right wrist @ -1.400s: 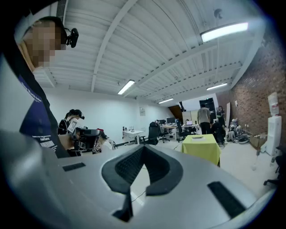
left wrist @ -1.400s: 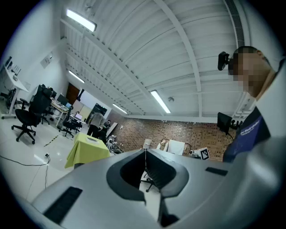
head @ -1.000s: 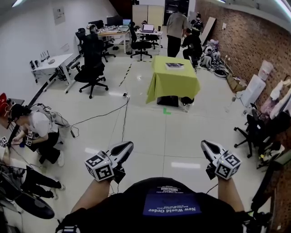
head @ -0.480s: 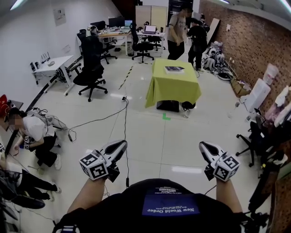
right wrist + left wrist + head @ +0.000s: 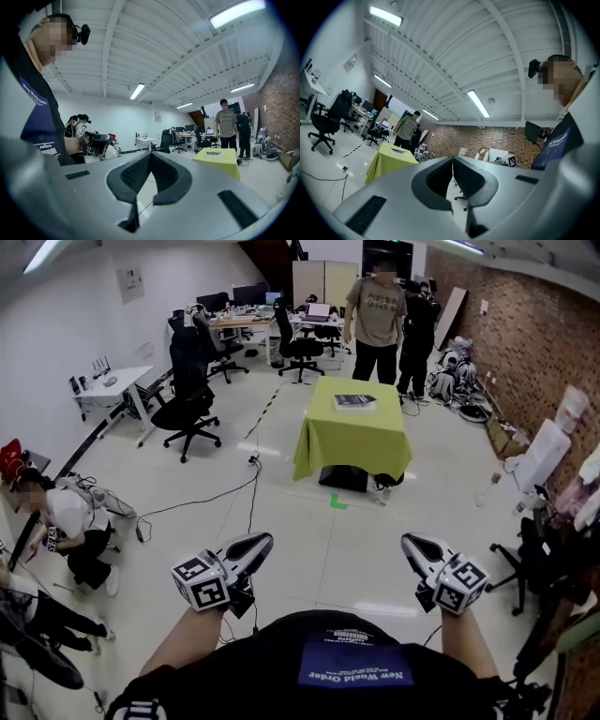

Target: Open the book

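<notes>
A closed book (image 5: 354, 401) lies near the far edge of a table under a yellow-green cloth (image 5: 352, 437), well ahead across the floor. The same book (image 5: 213, 153) shows small in the right gripper view, and the draped table (image 5: 389, 159) in the left gripper view. My left gripper (image 5: 263, 540) and right gripper (image 5: 408, 542) are held out in front of me at waist height, both far short of the table. Each has its jaws shut with nothing between them.
Two people (image 5: 378, 315) stand just behind the table. Black office chairs (image 5: 187, 395) and desks (image 5: 112, 382) fill the left and back. A cable (image 5: 251, 493) runs across the floor. A person (image 5: 70, 526) crouches at the left; chairs and gear (image 5: 539, 559) line the brick wall on the right.
I have moved forward: the table and book are nearer and larger in the head view. Both grippers stay shut and held out as before. The people behind the table have shifted and turned.
</notes>
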`<action>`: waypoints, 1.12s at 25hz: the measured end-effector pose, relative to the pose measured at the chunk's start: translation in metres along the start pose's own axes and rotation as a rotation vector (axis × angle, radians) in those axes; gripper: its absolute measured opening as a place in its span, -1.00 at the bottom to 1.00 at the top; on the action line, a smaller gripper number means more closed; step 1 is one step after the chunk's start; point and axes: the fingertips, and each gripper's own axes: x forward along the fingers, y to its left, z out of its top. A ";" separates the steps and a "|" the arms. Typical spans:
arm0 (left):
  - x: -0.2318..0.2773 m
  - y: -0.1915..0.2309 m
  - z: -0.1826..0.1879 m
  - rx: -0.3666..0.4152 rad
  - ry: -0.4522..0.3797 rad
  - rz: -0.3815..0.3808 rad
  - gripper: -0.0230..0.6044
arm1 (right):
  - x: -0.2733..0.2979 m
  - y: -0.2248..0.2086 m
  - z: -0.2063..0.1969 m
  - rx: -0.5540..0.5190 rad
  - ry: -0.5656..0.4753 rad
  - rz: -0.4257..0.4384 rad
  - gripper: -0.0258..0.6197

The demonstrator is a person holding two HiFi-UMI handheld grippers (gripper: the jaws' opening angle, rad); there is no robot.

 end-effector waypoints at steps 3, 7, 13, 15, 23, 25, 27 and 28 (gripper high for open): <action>0.032 0.011 0.001 0.000 0.019 -0.016 -0.89 | 0.009 -0.024 0.002 -0.006 -0.001 0.005 -0.96; 0.073 0.035 0.002 -0.012 0.022 -0.055 -0.89 | 0.026 -0.058 -0.002 -0.002 0.011 -0.019 -0.96; 0.129 0.114 0.022 -0.006 0.019 -0.143 -0.89 | 0.091 -0.115 0.014 -0.041 0.011 -0.080 -0.96; 0.145 0.150 0.036 -0.013 0.018 -0.161 -0.89 | 0.121 -0.135 0.024 -0.043 0.000 -0.110 -0.96; 0.188 0.277 0.089 0.004 0.060 -0.219 -0.89 | 0.237 -0.198 0.043 -0.008 -0.032 -0.185 -0.96; 0.203 0.303 0.098 -0.008 0.056 -0.220 -0.89 | 0.260 -0.215 0.045 0.004 -0.022 -0.186 -0.96; 0.220 0.322 0.103 -0.021 0.052 -0.222 -0.89 | 0.278 -0.236 0.044 0.011 -0.005 -0.180 -0.96; 0.228 0.331 0.104 -0.023 0.055 -0.220 -0.89 | 0.285 -0.247 0.044 0.015 0.001 -0.176 -0.96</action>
